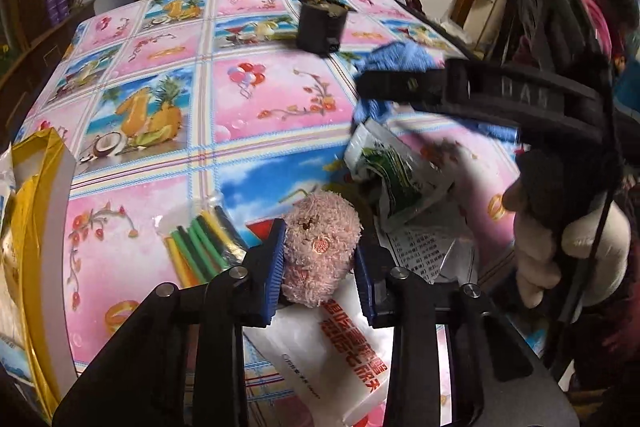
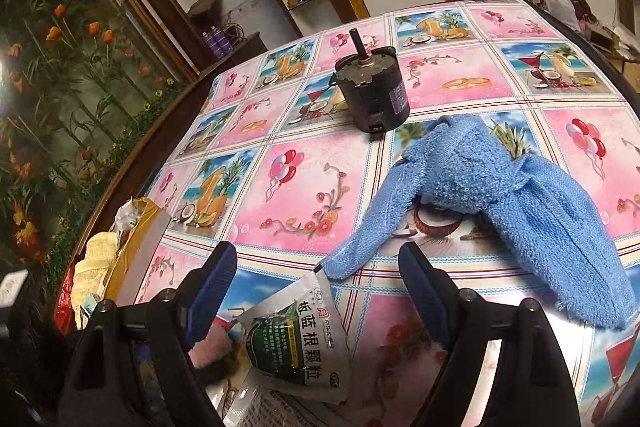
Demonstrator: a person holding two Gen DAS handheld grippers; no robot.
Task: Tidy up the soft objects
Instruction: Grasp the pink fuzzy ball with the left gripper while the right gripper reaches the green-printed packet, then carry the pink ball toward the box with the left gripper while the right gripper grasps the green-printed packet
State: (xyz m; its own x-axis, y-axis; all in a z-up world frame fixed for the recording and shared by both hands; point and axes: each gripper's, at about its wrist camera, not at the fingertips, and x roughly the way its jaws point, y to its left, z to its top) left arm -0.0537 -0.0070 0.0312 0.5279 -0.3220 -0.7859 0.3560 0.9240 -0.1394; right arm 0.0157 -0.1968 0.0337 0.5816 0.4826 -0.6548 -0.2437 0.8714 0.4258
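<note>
My left gripper (image 1: 318,259) is shut on a fuzzy pink plush toy (image 1: 320,247), held between its blue pads above a white plastic packet (image 1: 340,359). A knotted blue towel (image 2: 500,195) lies on the patterned tablecloth ahead of my right gripper (image 2: 316,267), which is open and empty just above a green-and-white sachet (image 2: 296,339). The towel's near corner lies between the open fingers' tips. In the left wrist view the towel (image 1: 400,59) is partly hidden behind the right gripper's black body (image 1: 480,91). A bit of the pink toy (image 2: 208,351) shows low in the right wrist view.
A black cylindrical motor (image 2: 372,95) stands at mid-table. A gold-edged box (image 1: 36,227) with bags sits at the left table edge. A bag of coloured sticks (image 1: 200,247) and printed sachets (image 1: 392,175) lie near the toy. Shelves and a cabinet stand behind.
</note>
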